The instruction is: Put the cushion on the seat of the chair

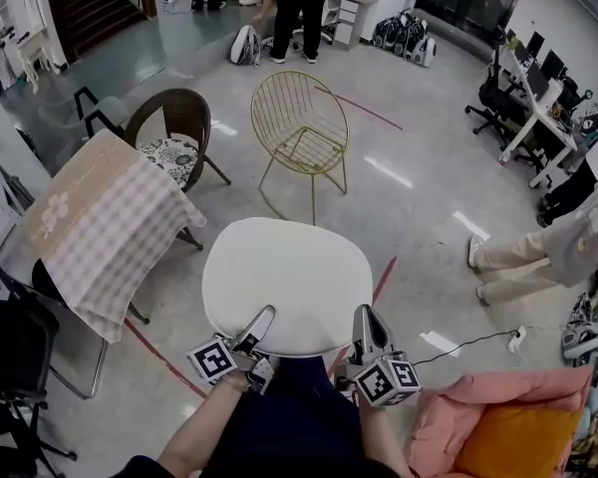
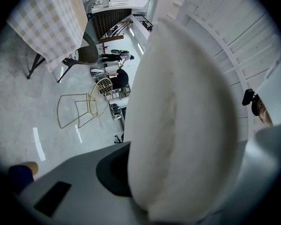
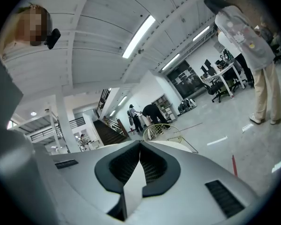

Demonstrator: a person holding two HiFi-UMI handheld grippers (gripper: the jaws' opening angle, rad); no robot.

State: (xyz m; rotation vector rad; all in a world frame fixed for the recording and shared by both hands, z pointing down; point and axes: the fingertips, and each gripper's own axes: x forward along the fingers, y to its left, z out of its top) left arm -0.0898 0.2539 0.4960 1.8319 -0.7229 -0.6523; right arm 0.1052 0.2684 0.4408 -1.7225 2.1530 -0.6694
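A white oval cushion [image 1: 284, 282] is held flat in front of me, above the floor. My left gripper [image 1: 262, 319] is shut on its near edge at the left, and my right gripper [image 1: 367, 317] is shut on the near edge at the right. In the left gripper view the cushion [image 2: 187, 125] fills the space between the jaws. In the right gripper view a thin strip of the cushion [image 3: 131, 191] is pinched between the dark pads. The gold wire chair [image 1: 299, 127] stands on the floor beyond the cushion, its seat bare; it also shows as the chair [image 2: 86, 104] and the chair [image 3: 159, 131].
A brown wicker chair [image 1: 174, 132] with a floral pad stands left of the gold one. A table with a checked cloth [image 1: 100, 227] is close on the left. Pink and orange cushions [image 1: 498, 426] lie at the bottom right. A person [image 1: 558, 247] stands at the right; others [image 1: 294, 8] are further back.
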